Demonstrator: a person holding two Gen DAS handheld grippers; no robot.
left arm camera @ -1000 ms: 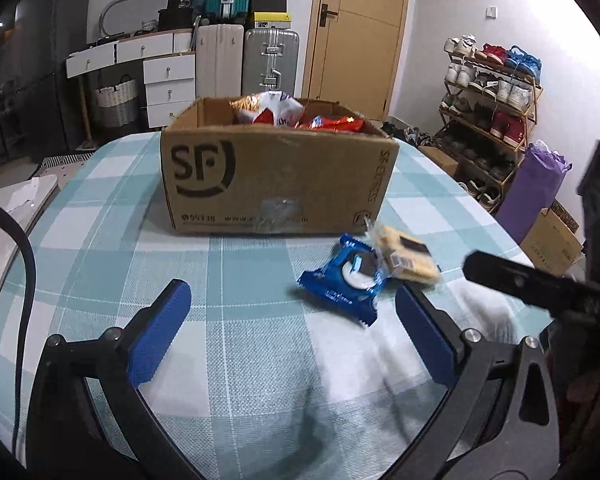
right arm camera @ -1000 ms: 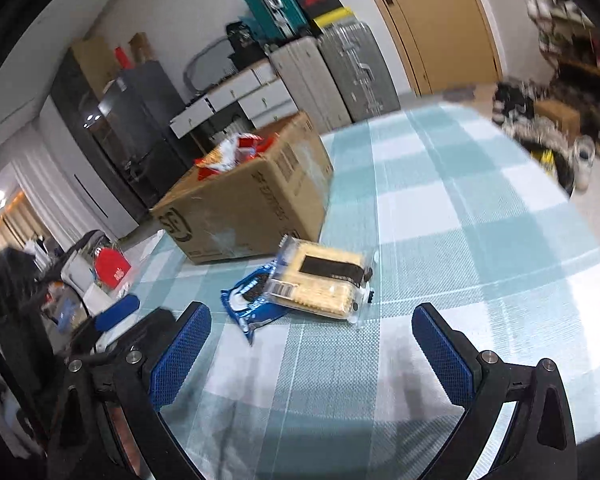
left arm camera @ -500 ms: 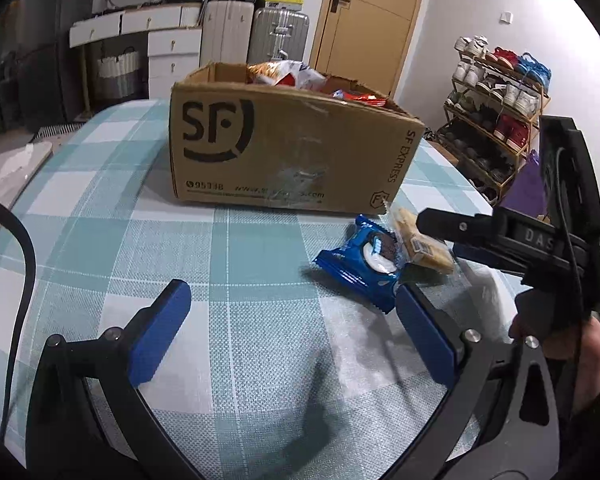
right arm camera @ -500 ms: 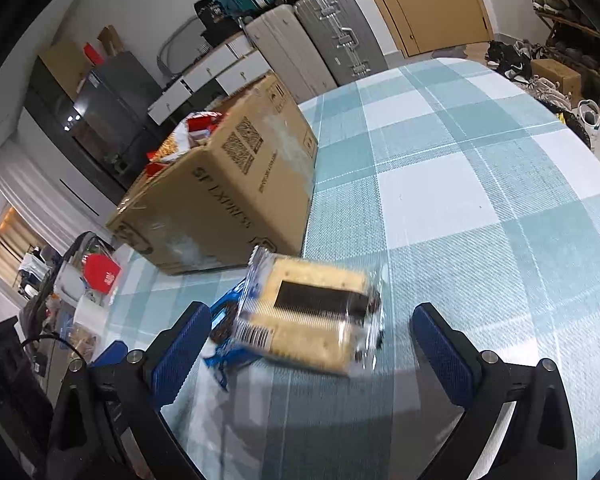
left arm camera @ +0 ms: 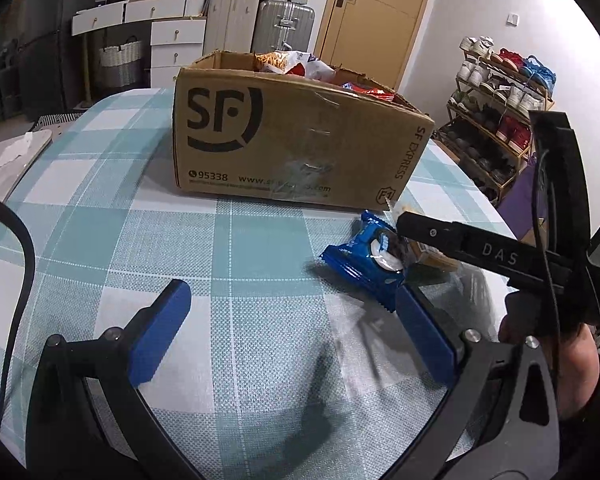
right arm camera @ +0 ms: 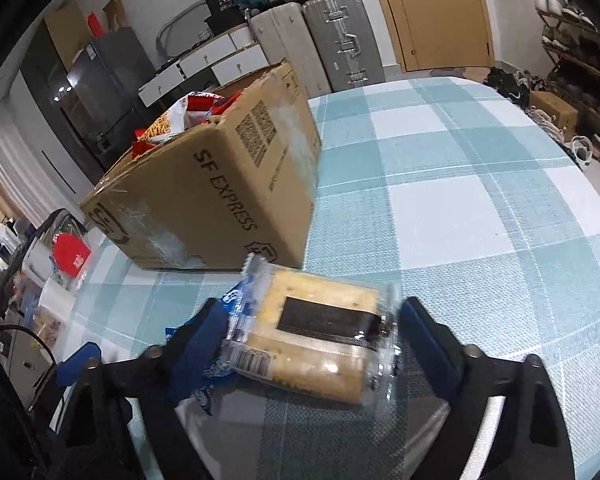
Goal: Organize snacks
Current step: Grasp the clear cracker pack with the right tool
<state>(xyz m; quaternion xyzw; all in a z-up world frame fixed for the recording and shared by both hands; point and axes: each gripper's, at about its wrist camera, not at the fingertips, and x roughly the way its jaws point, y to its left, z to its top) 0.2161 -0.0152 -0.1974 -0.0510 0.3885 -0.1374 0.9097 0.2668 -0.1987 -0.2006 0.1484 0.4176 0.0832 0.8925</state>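
Jaws of the right gripper [right arm camera: 308, 344] have just been closing around a clear-wrapped cracker pack [right arm camera: 320, 332] that lies between the blue pads; the wrapper's edges look to be at or against both pads, but a firm grip cannot be confirmed from the blurred right wrist view. Jaws of the left gripper [left arm camera: 288, 328] stand wide apart with nothing between them, low over the checked tablecloth [left arm camera: 100, 220].

The cracker pack lies on the cloth just in front of the near right corner of a cardboard box [left arm camera: 292, 140]. A blue cookie packet [left arm camera: 364, 260] lies touching it on its left, partly under it, and close to the left gripper's right pad.

The step in hand appears to be picking up the cracker pack so it can join the other snacks already in the open box. The next move likely calls for finishing the squeeze gently, since the crackers could crush and the slick wrapper could slip, then lifting over the box's wall. The cookie packet is left for the free left gripper.

Readable writing: the box front shows a large "SF" logo, "95338" and a partly legible web address; its side reads "SF EXPRESS". The right gripper's body, seen from the left wrist, shows the letters "DAS".
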